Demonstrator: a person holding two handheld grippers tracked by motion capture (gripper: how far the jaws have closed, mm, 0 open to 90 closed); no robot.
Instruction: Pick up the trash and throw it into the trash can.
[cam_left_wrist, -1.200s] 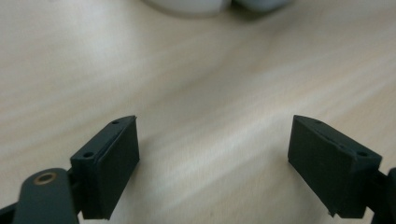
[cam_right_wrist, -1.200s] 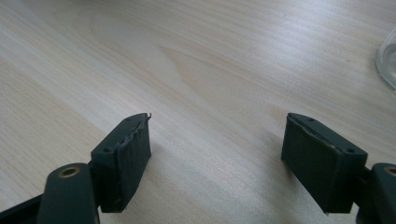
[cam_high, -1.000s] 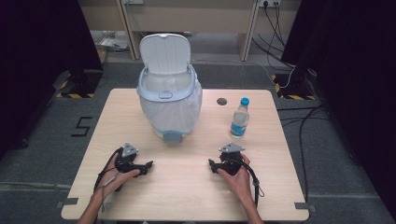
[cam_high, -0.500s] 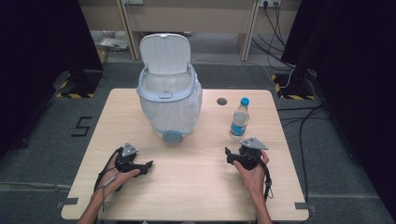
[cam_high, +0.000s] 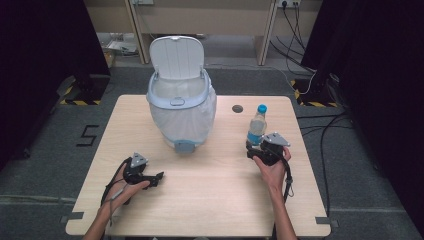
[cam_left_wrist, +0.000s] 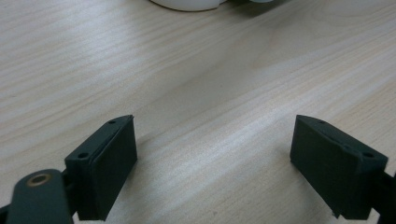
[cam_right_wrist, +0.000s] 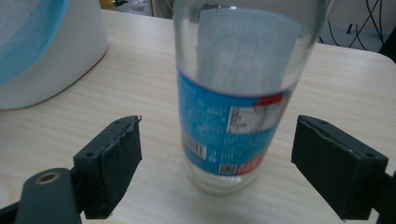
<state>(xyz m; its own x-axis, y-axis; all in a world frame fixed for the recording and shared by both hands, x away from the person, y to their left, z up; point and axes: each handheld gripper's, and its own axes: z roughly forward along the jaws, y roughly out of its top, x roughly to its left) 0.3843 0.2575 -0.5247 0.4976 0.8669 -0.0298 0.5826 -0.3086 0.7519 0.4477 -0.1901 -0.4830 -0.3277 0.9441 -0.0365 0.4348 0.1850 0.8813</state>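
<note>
A clear water bottle (cam_high: 257, 127) with a blue cap and blue label stands upright on the right part of the wooden table (cam_high: 210, 200). My right gripper (cam_high: 252, 149) sits just in front of it. In the right gripper view the bottle (cam_right_wrist: 238, 93) rises close ahead, in line with the gap of my right gripper (cam_right_wrist: 219, 135). Its jaws have just been opening and stand wide, touching nothing. My left gripper (cam_high: 159, 176) rests low over the table's front left. In its own view, my left gripper (cam_left_wrist: 215, 135) is open over bare wood.
A white bin (cam_high: 182, 115) with a light blue rim and raised lid stands at the table's back middle; its side (cam_right_wrist: 46, 46) shows left of the bottle. A small dark round spot (cam_high: 237, 108) lies behind the bottle. Cables trail on the floor at right.
My right gripper has moved right and away from the front edge, up to the bottle. The left hand has stayed where it was.
</note>
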